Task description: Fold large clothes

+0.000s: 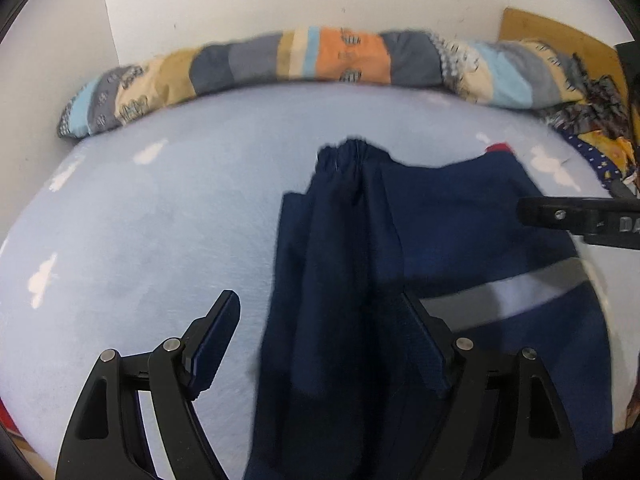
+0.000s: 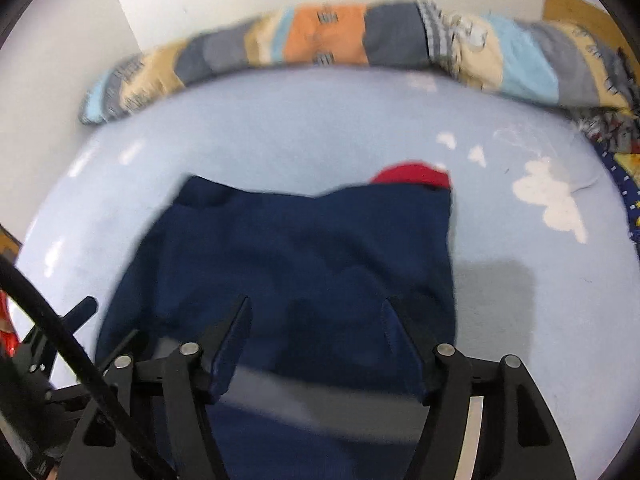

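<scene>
My left gripper [image 1: 320, 344] and right gripper [image 2: 316, 344] both hang spread wide over the navy garment [image 2: 304, 248], gripping nothing; it lies partly folded on the blue bed [image 2: 280, 128]. I should pinch both near corners evenly, then carry them straight toward its far edge.

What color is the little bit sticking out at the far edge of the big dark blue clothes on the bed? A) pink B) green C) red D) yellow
C: a red patch peeks out past the far edge of the navy garment.
</scene>
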{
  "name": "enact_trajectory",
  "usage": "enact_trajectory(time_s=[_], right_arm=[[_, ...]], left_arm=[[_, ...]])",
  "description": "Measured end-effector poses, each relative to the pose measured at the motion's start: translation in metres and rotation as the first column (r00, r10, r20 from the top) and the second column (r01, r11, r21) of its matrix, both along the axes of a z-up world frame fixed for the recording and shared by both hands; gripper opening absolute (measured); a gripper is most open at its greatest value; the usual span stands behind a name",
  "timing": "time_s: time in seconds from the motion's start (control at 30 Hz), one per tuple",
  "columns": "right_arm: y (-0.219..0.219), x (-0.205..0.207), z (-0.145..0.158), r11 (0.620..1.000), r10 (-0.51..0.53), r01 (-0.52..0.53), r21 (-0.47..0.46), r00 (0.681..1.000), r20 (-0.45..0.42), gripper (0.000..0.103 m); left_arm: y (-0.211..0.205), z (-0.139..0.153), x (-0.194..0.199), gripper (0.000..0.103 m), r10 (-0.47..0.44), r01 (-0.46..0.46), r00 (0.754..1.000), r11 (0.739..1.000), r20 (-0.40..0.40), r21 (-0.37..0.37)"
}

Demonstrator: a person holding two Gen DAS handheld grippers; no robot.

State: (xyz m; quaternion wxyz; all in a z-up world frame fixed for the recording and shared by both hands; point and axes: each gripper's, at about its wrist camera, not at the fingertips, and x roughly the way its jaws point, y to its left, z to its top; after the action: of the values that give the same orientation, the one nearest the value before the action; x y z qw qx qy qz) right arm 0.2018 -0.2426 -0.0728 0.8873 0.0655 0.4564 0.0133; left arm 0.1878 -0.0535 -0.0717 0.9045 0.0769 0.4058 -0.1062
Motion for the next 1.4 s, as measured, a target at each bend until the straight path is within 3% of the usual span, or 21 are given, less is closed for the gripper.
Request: enact_trajectory(time_s=[0.17,0.4,0.67,0.9,1.0,1.13,1.3,1.37,1.4], right_arm=[[0.009,-0.075,0.024,0.994,-0.035,0.043,-0.1,0.996,0.076,0.076],[0.009,-0.179,-0.009,0.992,-0.08,0.085,-0.091,0.995,0.057,0.076],[-0.021,-0.236,-0.038,0.976,-0.215,0.214,0.033,0.976,0.029,0.076],[0.017,-0.24,-0.057,0.985,-0.137,0.139,-0.104,0.99,0.024,0.076],[0.017,-0.226,-0.058,0.979,-0.163,0.169,-0.111,0.985,0.063,0.076],[0.015,-0.2,-0.074,0.966,-0.182,0.185,-0.181,0.983,0.034,0.075],[0.013,-0.219,-0.074,0.936,-0.24,0.233,-0.263,0.971,0.004,0.074],[-0.002,-0.223,-0.08,0.947,-0.273,0.257,-0.192,0.96,-0.059,0.051],[-0.012,-0.228,-0.075,0.948,-0.297,0.287,-0.137,0.953,-0.063,0.051]], left_arm=[[0.013,0.011,-0.049,0.08,-0.021,0.021,0.999,1.0,0.026,-0.001],[0.015,-0.005,-0.109,0.08,-0.078,0.078,0.997,0.996,0.019,0.038],[0.026,-0.015,-0.116,0.08,-0.06,0.059,0.998,0.997,0.009,0.048],[0.034,-0.021,-0.106,0.08,-0.02,0.02,1.0,0.999,-0.014,0.028],[0.032,-0.021,-0.105,0.08,-0.017,0.017,1.0,0.999,-0.008,0.031],[0.029,-0.022,-0.105,0.08,-0.031,0.032,0.999,0.999,-0.004,0.04],[0.032,-0.021,-0.105,0.08,-0.031,0.031,0.999,0.999,0.004,0.041],[0.033,-0.017,-0.107,0.08,-0.022,0.022,1.0,0.999,0.014,0.026],[0.034,-0.014,-0.107,0.08,-0.024,0.024,1.0,1.0,0.017,0.016]])
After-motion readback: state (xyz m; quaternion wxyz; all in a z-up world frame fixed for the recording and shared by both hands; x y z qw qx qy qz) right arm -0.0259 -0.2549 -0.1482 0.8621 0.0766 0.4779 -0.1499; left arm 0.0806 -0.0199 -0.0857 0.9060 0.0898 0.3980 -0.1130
